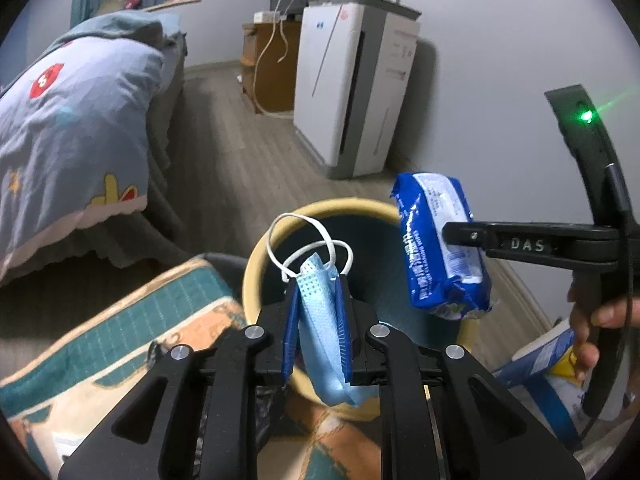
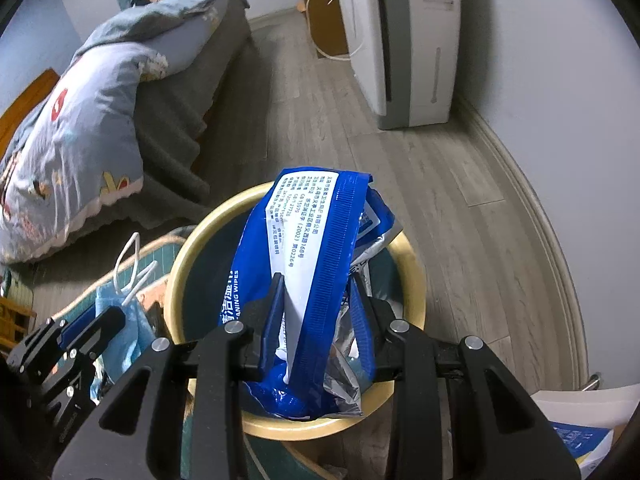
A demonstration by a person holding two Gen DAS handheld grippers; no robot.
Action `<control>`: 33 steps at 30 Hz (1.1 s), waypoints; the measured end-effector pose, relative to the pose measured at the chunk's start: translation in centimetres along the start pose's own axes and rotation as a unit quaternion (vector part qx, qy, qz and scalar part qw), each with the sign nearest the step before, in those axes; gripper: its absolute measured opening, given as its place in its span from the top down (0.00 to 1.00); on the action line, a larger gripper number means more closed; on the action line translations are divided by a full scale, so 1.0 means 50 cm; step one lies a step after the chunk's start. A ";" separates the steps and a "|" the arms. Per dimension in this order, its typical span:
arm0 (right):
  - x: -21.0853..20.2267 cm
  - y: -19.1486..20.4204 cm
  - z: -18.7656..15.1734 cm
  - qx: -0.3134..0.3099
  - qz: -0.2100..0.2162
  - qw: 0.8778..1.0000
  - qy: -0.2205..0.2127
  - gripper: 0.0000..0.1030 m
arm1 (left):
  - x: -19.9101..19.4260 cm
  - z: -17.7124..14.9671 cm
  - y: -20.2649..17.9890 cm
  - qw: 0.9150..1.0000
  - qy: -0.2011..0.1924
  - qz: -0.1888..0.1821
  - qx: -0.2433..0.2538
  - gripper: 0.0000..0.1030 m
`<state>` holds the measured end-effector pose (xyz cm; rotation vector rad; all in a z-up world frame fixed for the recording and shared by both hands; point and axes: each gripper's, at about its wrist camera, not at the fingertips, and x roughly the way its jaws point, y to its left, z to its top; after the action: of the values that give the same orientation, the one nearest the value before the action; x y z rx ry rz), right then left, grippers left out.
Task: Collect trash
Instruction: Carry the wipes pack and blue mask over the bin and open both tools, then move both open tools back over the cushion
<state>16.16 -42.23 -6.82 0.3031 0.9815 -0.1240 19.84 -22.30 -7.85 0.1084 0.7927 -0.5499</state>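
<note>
Left gripper [image 1: 318, 312] clamped on mask [image 1: 326, 332], right gripper [image 2: 318, 320] clamped on wipes pack [image 2: 308, 264], both over bin [image 2: 412, 264]; drops still pending.

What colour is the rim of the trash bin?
Pale yellow; the trash bin rim shows best in the right wrist view.

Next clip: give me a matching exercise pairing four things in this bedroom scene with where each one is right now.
Things:
1. face mask
2. wipes packet
3. trash bin
4. air purifier

Places:
A. on the floor against the wall
B. pinched in the left gripper
C. below both grippers, rim yellow
D. clamped in the right gripper

Pairs: 1-B, 2-D, 3-C, 4-A
</note>
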 end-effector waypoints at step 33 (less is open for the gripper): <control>-0.075 0.101 0.004 -0.031 0.025 0.998 -0.038 0.08 | -0.224 0.025 0.092 0.996 -0.039 0.083 -0.024 0.11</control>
<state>15.44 -37.63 -2.62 0.2640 0.9003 -0.0580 16.57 -13.95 0.39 0.1072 0.7127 -0.3766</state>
